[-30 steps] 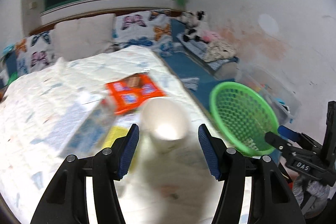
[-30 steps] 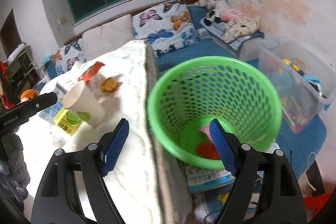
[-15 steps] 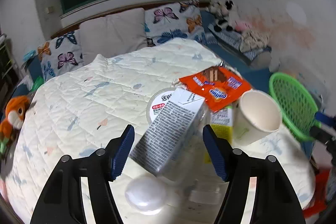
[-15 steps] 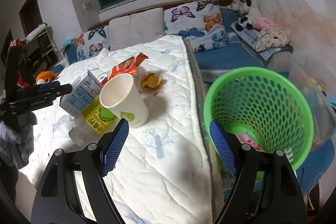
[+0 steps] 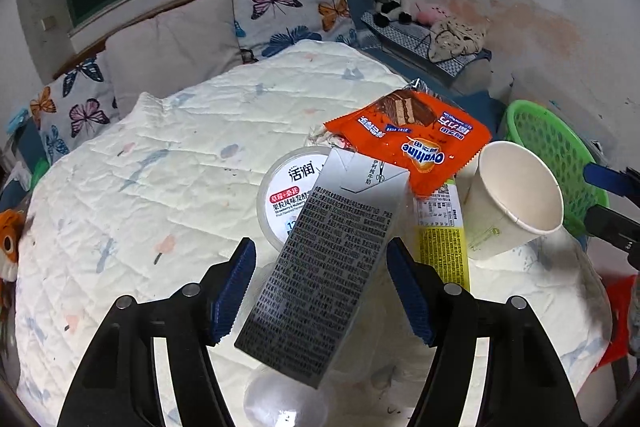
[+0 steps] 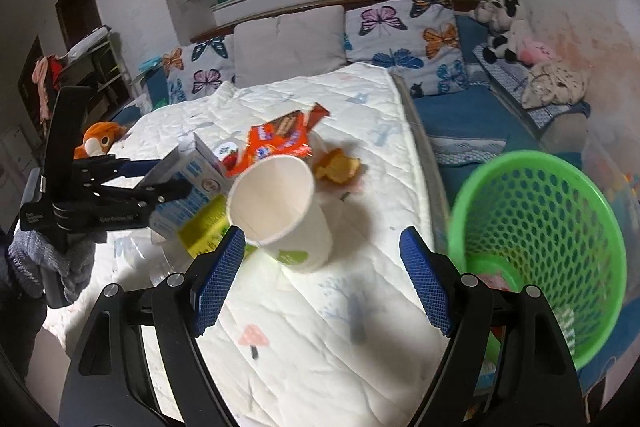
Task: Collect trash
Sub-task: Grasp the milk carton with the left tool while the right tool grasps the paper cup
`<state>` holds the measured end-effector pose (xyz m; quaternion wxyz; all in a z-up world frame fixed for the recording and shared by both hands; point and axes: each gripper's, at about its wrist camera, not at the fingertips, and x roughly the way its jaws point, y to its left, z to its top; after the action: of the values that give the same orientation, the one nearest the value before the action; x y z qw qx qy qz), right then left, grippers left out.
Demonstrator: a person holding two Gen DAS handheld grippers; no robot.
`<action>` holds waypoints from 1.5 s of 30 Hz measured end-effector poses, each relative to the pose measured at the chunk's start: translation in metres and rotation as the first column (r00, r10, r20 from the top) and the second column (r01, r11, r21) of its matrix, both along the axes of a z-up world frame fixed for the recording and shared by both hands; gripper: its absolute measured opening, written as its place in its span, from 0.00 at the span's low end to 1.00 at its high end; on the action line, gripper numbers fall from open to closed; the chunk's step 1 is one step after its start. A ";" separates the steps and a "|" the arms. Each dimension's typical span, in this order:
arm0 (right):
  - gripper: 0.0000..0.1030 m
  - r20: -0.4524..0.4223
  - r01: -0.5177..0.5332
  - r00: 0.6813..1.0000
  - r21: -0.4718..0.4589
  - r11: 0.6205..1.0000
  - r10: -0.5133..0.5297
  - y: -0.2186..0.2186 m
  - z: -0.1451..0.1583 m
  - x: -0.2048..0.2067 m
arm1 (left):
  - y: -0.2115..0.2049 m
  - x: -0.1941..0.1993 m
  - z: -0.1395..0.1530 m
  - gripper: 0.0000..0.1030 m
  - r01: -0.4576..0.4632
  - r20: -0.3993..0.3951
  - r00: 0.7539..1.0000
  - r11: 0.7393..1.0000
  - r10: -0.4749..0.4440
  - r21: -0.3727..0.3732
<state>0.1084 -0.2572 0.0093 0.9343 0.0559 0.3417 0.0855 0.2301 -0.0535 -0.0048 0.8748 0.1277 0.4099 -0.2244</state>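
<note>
A grey milk carton (image 5: 332, 259) lies on the white quilt (image 5: 160, 187), leaning on a yogurt tub (image 5: 288, 195). My left gripper (image 5: 320, 255) is open and straddles the carton, with a gap at the left pad. Beside the carton are a yellow box (image 5: 442, 251), an orange Ovaltine wrapper (image 5: 412, 135) and a white paper cup (image 5: 516, 203). My right gripper (image 6: 323, 239) is open, and the paper cup (image 6: 280, 211) stands just ahead of its tips. To its right a green basket (image 6: 536, 247) holds some trash. The left gripper (image 6: 176, 173) shows around the carton (image 6: 192, 187).
A crumpled yellow wrapper (image 6: 336, 167) lies behind the cup and a clear bottle (image 5: 280, 399) under the carton. Butterfly pillows (image 5: 288, 11) line the bed's head, with plush toys (image 6: 504, 27) by the wall. The bed edge (image 6: 424, 155) runs between quilt and basket.
My left gripper swung left from the paper cup to the carton, and its jaws widened. My right gripper swung left from over the basket to the paper cup.
</note>
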 end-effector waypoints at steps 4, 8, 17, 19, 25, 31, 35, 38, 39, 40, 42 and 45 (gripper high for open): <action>0.77 -0.008 -0.034 0.999 -0.030 0.999 0.034 0.015 0.000 0.016 | 0.000 0.005 -0.002 0.64 0.020 -0.017 1.000 1.000 -0.020 -0.016; 0.77 -0.016 -0.063 0.998 -0.060 0.996 0.063 0.028 -0.003 0.027 | -0.001 0.008 -0.004 0.57 0.037 -0.030 0.999 0.999 -0.038 -0.031; 0.75 -0.030 -0.072 0.997 -0.160 0.985 0.068 0.047 -0.017 0.042 | -0.004 0.004 -0.003 0.42 0.065 -0.027 0.997 0.997 -0.066 -0.045; 0.70 -0.033 -0.068 0.997 -0.175 0.982 0.063 0.048 -0.020 0.043 | -0.004 0.002 -0.002 0.41 0.064 -0.023 0.998 0.997 -0.065 -0.045; 0.61 -0.042 -0.062 0.998 -0.174 0.983 0.056 0.045 -0.022 0.044 | -0.003 -0.003 0.001 0.40 0.052 -0.005 0.999 0.998 -0.052 -0.047; 0.59 -0.016 -0.057 0.998 -0.141 0.988 0.056 0.038 -0.010 0.033 | 0.003 -0.012 0.015 0.40 0.043 0.021 0.999 0.997 -0.042 -0.061; 0.59 0.002 -0.056 0.998 -0.102 0.993 0.057 0.027 0.001 0.020 | 0.005 -0.020 0.029 0.40 0.046 0.041 0.998 0.996 -0.042 -0.076; 0.59 0.012 -0.046 0.999 -0.083 0.996 0.047 0.017 0.008 0.011 | 0.004 -0.027 0.040 0.40 0.053 0.056 0.997 0.994 -0.047 -0.093; 0.59 0.013 -0.042 0.999 -0.077 0.996 0.044 0.013 0.010 0.009 | 0.003 -0.030 0.045 0.40 0.057 0.060 0.997 0.993 -0.051 -0.102; 0.59 0.015 -0.039 0.999 -0.075 0.996 0.040 0.011 0.011 0.007 | 0.002 -0.033 0.048 0.40 0.060 0.065 0.996 0.992 -0.054 -0.108; 0.59 0.021 -0.024 0.999 -0.080 0.997 0.025 0.002 0.014 0.002 | -0.003 -0.038 0.056 0.40 0.075 0.071 0.995 0.990 -0.067 -0.122; 0.59 0.023 0.012 1.000 -0.085 0.996 -0.010 -0.013 0.013 -0.003 | -0.013 -0.044 0.063 0.40 0.099 0.086 0.992 0.987 -0.088 -0.127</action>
<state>0.1058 -0.2702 0.0227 0.9401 0.0169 0.3340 0.0663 0.1860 -0.0668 0.0586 0.8855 0.0981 0.3527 -0.2863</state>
